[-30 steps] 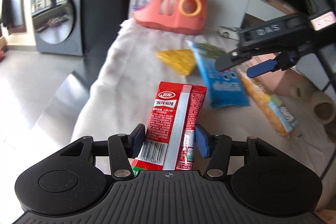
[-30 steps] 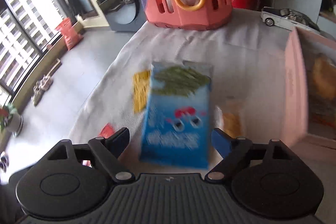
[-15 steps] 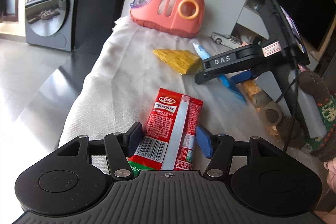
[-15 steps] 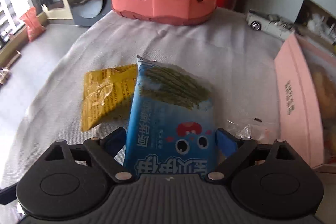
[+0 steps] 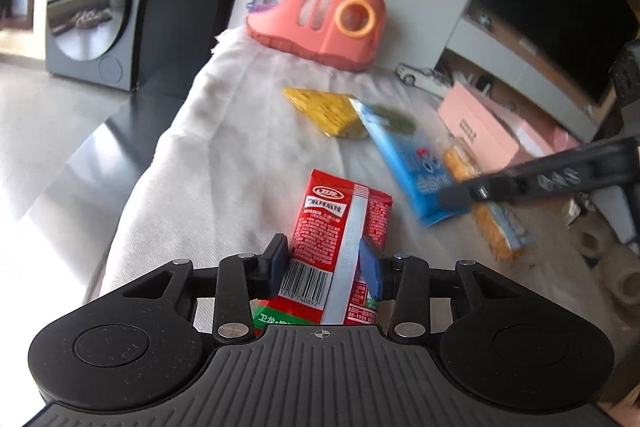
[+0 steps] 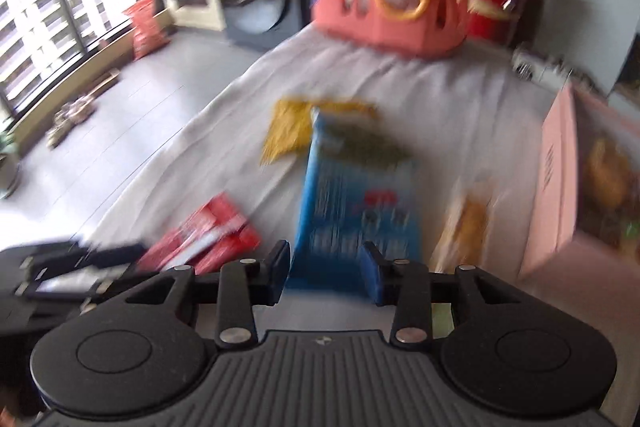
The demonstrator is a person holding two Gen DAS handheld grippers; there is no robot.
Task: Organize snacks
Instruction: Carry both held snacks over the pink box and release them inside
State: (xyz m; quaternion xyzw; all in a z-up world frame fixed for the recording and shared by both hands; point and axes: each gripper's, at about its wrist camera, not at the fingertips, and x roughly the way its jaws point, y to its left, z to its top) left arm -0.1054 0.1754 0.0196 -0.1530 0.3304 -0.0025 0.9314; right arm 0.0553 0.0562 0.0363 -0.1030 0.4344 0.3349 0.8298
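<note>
Red snack packet between closing left hand-held gripper pads, blue snack packet between closing right hand-held gripper pads, cloth-covered table.

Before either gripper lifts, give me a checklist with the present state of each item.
1. Red packet between the left gripper pads: ok, jaws closing, pads at its edges.
2. Blue packet between the right gripper pads: ok, jaws closing around its near end.
3. Firm grip on the blue packet: cannot tell, the right wrist view is blurred.
4. Yellow packet free of the blue one: not ok, the blue packet's far end overlaps it.
5. Pink box open to take snacks: ok, snacks show inside.
6. Orange packet clear of the blue one: cannot tell.
</note>
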